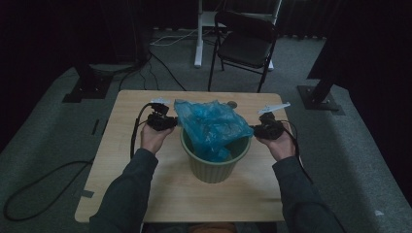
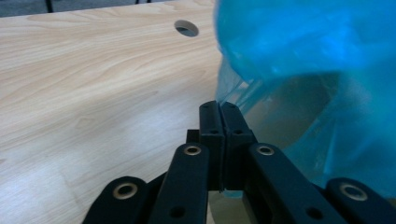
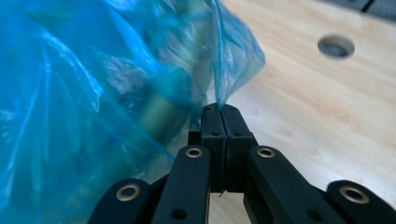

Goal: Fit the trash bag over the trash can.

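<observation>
Two grippers pinch one thin blue plastic bag [image 1: 210,125] that sits in and billows above a ribbed green bucket [image 1: 214,167] at the middle of the pale wood-grain worktop [image 1: 126,160]. The left gripper [image 2: 219,108], left of the bucket, has its fingers pressed together on the bag's edge; the right gripper [image 3: 219,109], right of the bucket, likewise. The film looks slick and crinkly. A hard outward pull could tear it, slip it free, or tip the light bucket.

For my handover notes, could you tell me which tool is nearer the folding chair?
Right. The right tool sits at the bin's right, below the folding chair; the left tool is farther left.
</observation>
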`<action>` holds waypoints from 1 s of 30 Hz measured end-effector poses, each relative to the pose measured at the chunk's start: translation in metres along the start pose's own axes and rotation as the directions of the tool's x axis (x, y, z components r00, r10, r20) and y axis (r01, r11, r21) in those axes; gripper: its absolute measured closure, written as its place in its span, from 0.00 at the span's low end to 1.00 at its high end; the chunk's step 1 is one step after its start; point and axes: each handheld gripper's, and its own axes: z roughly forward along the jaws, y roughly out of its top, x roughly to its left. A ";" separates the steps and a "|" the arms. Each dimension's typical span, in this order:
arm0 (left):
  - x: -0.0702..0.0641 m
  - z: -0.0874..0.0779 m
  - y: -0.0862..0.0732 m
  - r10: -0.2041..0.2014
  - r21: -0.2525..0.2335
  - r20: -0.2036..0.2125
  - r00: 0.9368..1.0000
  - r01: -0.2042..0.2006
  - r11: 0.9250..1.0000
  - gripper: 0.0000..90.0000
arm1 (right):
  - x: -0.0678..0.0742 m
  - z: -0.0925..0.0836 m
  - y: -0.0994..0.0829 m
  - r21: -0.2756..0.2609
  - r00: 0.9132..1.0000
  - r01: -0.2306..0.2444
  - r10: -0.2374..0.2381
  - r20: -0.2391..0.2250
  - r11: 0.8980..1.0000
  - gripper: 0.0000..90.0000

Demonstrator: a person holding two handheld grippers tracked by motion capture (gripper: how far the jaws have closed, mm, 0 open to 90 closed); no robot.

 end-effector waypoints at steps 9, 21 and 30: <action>-0.001 -0.008 0.001 0.001 -0.024 0.015 1.000 -0.001 1.000 0.90 | -0.011 0.004 -0.017 0.078 0.999 -0.046 0.044 0.022 0.996 0.99; 0.001 -0.042 0.000 0.001 -0.101 0.002 1.000 0.000 0.995 0.73 | -0.006 -0.033 -0.012 -0.042 1.000 -0.015 0.016 0.017 0.999 0.83; -0.004 -0.062 0.001 0.004 -0.180 0.041 0.999 0.004 0.984 0.69 | -0.004 -0.061 -0.003 -0.173 1.000 -0.022 0.024 0.013 0.985 0.80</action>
